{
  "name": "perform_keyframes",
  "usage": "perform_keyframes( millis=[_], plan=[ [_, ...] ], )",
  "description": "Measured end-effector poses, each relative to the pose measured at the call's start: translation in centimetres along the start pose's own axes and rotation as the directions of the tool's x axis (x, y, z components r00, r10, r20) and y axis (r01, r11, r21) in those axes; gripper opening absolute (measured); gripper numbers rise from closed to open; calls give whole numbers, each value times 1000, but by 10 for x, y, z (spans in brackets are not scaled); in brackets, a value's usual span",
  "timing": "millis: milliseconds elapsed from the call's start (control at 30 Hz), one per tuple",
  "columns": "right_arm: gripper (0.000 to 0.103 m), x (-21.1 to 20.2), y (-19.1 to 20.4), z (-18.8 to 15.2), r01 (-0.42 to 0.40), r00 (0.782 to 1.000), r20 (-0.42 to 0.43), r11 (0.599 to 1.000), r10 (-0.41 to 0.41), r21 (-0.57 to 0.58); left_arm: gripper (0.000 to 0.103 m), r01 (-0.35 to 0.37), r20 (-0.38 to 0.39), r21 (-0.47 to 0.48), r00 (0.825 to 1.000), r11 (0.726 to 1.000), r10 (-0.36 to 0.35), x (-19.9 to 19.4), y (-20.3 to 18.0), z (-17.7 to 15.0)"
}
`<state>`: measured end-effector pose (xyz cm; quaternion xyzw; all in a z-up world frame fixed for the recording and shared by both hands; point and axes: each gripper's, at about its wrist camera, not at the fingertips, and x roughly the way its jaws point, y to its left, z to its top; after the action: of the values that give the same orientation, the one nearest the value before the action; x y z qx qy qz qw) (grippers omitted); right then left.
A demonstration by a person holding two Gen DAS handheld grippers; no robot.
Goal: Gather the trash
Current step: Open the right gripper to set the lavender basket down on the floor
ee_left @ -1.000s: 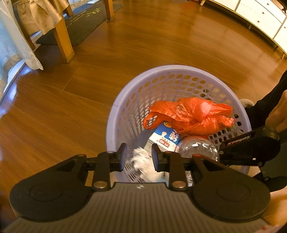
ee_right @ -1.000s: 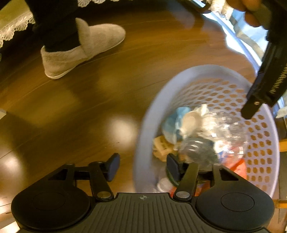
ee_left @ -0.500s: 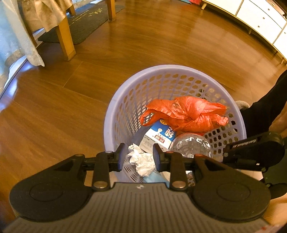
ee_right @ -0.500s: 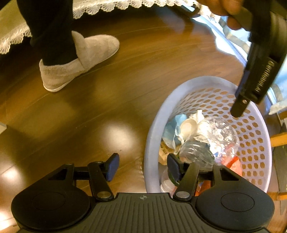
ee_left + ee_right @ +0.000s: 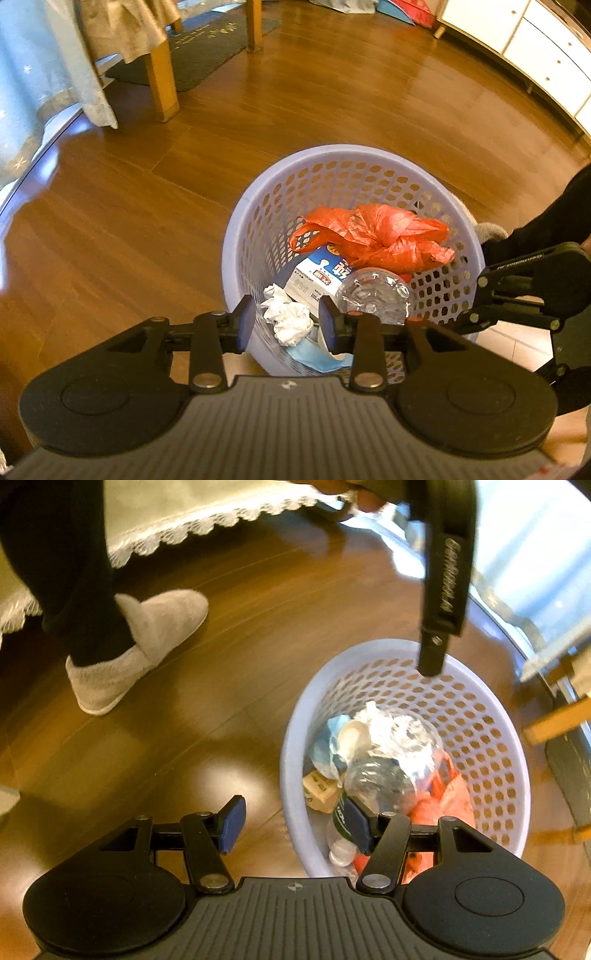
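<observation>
— Left wrist view: where does the trash sit?
— Inside the lilac basket (image 5: 236, 254), which stands on the wooden floor (image 5: 110, 229); an orange plastic bag (image 5: 373, 232) lies on top at the far side, a blue-and-white carton (image 5: 317, 275) under it, a clear bottle (image 5: 373, 295) to the right, a crumpled tissue (image 5: 288, 317) at the near edge, a blue mask (image 5: 314, 356) below that.
— And the left gripper (image 5: 288, 328)?
— Above the basket's near rim; its jaws have just been opening and stand apart with nothing pinched between them; the tissue lies lower down in the basket.
— Right wrist view?
— The right gripper (image 5: 293, 825) hangs over the basket's left rim (image 5: 291, 738), jaws wide apart and empty; a grey slipper (image 5: 147, 642) rests on the floor at far left; the other tool's dark finger (image 5: 443, 602) points down over the far rim.
</observation>
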<state>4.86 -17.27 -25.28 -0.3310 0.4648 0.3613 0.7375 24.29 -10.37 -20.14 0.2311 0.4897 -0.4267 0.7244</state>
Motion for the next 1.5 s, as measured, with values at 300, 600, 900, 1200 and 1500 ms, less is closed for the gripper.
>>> perform_keyframes(
  millis=[300, 600, 900, 1200, 1500],
  plan=[
    [56, -29, -15, -2, 37, 998, 37, 972, -46, 234, 52, -47, 41, -109, 998, 993, 51, -31, -6, -11],
    [56, -52, -38, -5, 117, 990, 15, 863, -142, 492, 68, -92, 91, -298, 988, 950, 124, -62, -15, -35],
    [56, -81, -57, -2, 196, 972, -56, 661, -227, 724, 90, -162, 118, -463, 963, 871, 242, -90, -36, -63],
    [56, -124, -49, -6, 183, 967, -50, 544, -250, 819, 99, -186, 127, -530, 947, 827, 295, -112, -68, -86],
    [56, -163, -25, -11, 178, 956, -30, 496, -292, 850, 102, -209, 170, -546, 920, 811, 352, -146, -98, -96]
  ],
)
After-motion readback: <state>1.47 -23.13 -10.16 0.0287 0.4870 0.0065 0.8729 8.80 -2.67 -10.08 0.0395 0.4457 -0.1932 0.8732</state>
